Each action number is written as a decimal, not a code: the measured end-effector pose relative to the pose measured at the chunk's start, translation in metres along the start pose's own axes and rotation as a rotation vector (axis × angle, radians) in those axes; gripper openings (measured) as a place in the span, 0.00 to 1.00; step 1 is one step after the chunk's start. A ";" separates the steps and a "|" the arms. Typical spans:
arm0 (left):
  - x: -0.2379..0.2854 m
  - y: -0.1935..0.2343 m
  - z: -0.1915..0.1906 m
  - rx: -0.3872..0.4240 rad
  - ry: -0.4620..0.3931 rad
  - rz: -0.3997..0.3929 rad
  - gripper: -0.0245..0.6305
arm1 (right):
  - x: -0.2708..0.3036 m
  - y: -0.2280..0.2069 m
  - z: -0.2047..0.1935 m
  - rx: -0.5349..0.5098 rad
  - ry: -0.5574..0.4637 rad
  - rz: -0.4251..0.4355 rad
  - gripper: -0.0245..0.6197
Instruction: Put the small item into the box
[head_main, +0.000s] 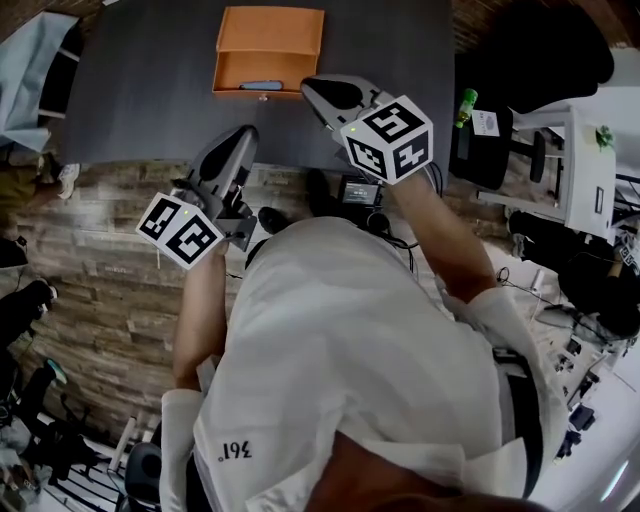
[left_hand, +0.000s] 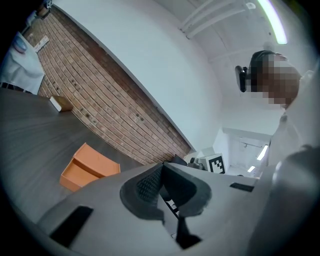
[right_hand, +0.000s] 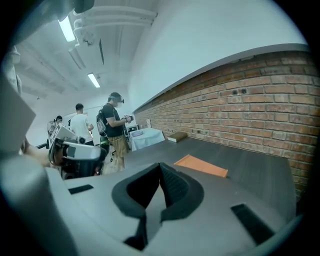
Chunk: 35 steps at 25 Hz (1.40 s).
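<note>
Closest is the person's white shirt (head_main: 340, 330), above a plank floor (head_main: 90, 290). Ahead lies the dark grey counter (head_main: 140, 100), with a brick wall (right_hand: 260, 95) behind it. Left gripper (head_main: 240, 140) and right gripper (head_main: 318, 90) both have their jaws pressed together on nothing. The orange box (head_main: 268, 45) sits open on the counter, a small dark item (head_main: 262, 85) inside its tray.

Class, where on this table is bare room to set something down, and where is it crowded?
Bare table left of the orange box and right of it. Crowded at the box's front, by the right gripper.
</note>
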<state>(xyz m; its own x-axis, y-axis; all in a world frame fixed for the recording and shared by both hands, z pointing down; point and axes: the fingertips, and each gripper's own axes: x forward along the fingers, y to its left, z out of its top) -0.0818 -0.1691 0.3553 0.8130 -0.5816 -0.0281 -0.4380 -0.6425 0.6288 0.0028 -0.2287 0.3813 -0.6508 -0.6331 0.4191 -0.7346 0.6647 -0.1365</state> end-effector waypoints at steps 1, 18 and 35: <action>-0.001 -0.002 0.000 -0.001 -0.001 -0.002 0.05 | -0.004 0.003 0.002 0.003 -0.009 0.005 0.06; -0.029 -0.026 0.005 0.013 -0.026 -0.019 0.05 | -0.058 0.024 0.026 0.032 -0.124 0.012 0.06; -0.040 -0.032 0.003 0.003 -0.010 -0.004 0.05 | -0.062 0.030 0.030 0.023 -0.127 0.023 0.05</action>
<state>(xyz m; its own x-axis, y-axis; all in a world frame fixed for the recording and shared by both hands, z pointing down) -0.1012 -0.1274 0.3339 0.8107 -0.5842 -0.0381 -0.4361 -0.6461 0.6265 0.0154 -0.1808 0.3244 -0.6855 -0.6639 0.2990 -0.7225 0.6712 -0.1660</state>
